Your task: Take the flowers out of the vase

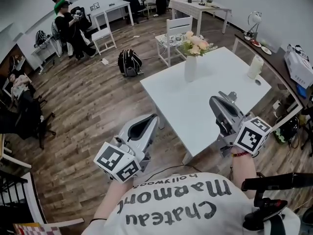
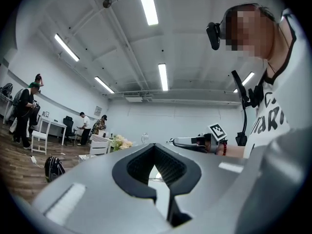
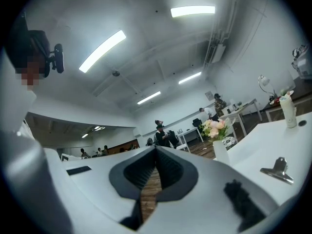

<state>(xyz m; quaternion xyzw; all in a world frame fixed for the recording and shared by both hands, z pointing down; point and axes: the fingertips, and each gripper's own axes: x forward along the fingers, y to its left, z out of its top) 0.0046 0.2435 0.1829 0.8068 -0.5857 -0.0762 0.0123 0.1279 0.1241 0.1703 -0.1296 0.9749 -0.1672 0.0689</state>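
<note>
**A:** Head view: the flowers [image 1: 195,44] stand in the white vase [image 1: 190,68] on the far side of the white table [image 1: 215,89]. The left gripper [image 1: 154,118] and right gripper [image 1: 215,102] are both well short of them.

**B:** Left gripper view: the jaws are pressed together with nothing between them. The flowers are small and far off, to the left.

**A:** Right gripper view: these jaws are closed too, and empty. The flowers and vase sit ahead to the right, with a metal clip [image 3: 278,169] lying nearer on the table.
</note>
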